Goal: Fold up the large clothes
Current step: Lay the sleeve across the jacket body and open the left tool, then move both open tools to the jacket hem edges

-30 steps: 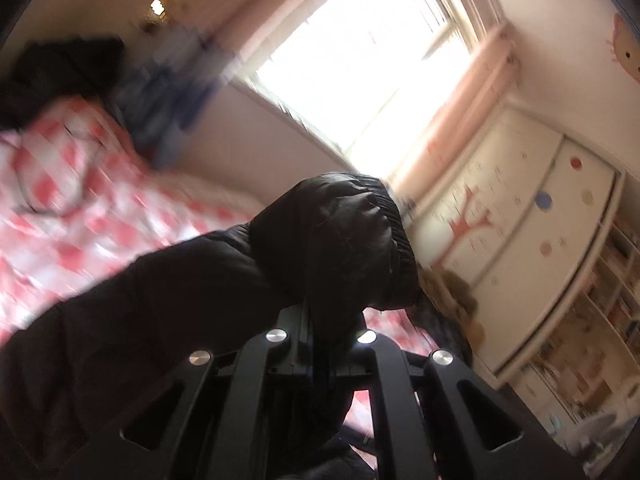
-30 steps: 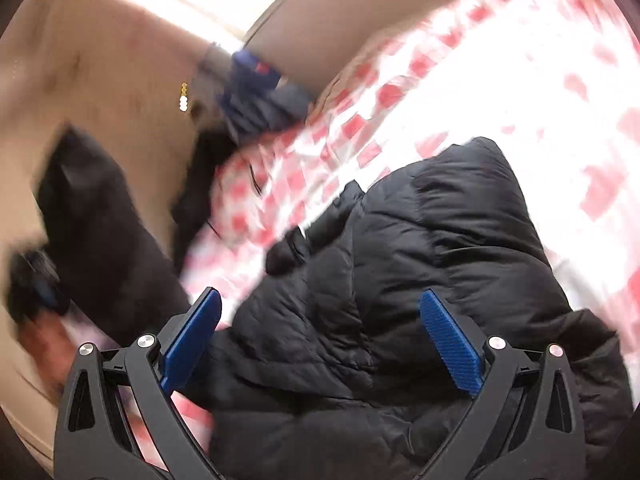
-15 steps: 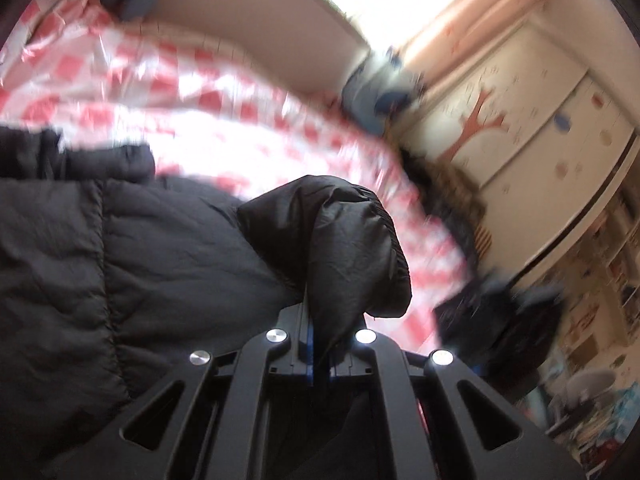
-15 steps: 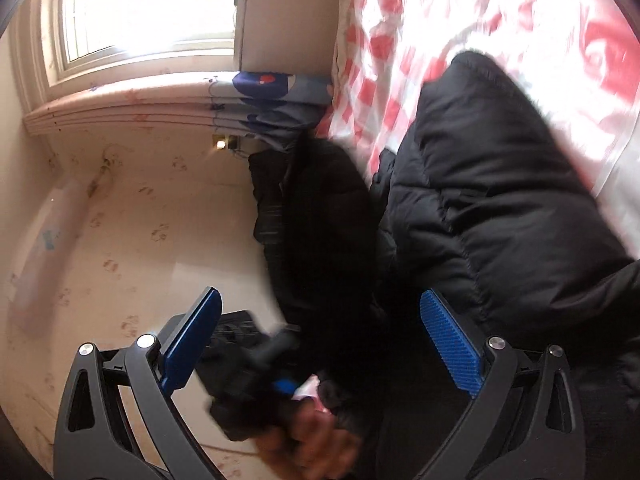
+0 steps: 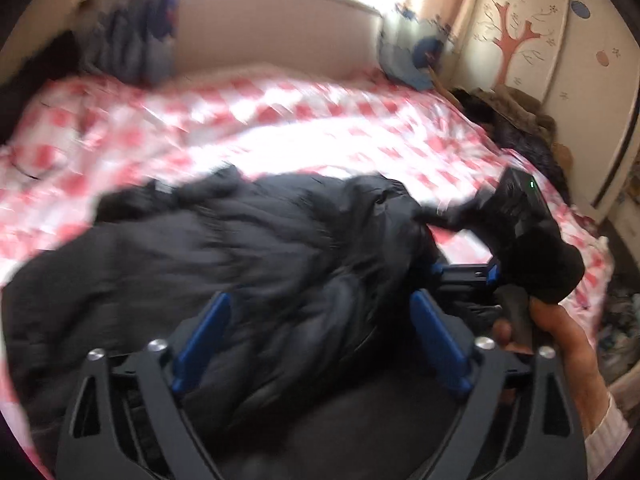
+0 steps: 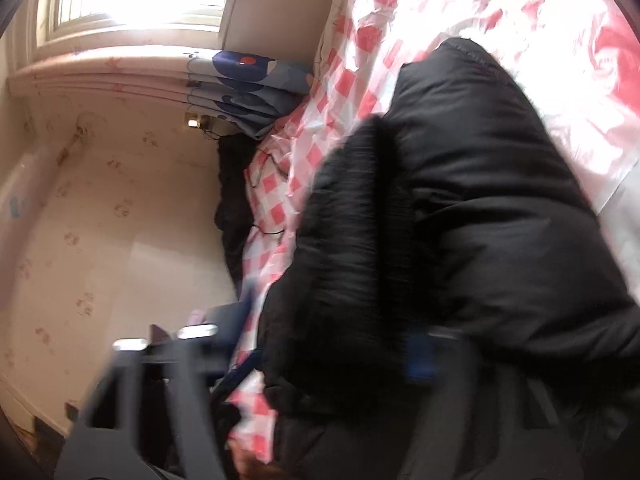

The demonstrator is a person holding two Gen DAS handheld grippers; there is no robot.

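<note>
A black puffer jacket [image 5: 248,248] lies bunched on the red-and-white checked bed [image 5: 280,120]. My left gripper [image 5: 316,332] is open just above it, blue pads [image 5: 200,336] spread wide with nothing between them. In the left wrist view the right gripper [image 5: 464,272] sits at the jacket's right edge, held by a hand [image 5: 560,328], partly wrapped in black fabric. In the right wrist view the jacket [image 6: 460,220] fills the frame and the right gripper [image 6: 320,352] is blurred; its jaws look apart, with jacket fabric lying between them.
Blue patterned pillows [image 5: 416,52] and a headboard [image 5: 276,28] stand at the bed's far end. A wardrobe with a tree picture [image 5: 520,32] stands at the right. Dark clothes [image 5: 516,136] lie on the bed's right edge. A wall [image 6: 100,200] is left of the bed.
My left gripper has let go of the jacket sleeve it was clamping and opened wide. The jacket now lies on the bed. The right gripper has moved down against the jacket.
</note>
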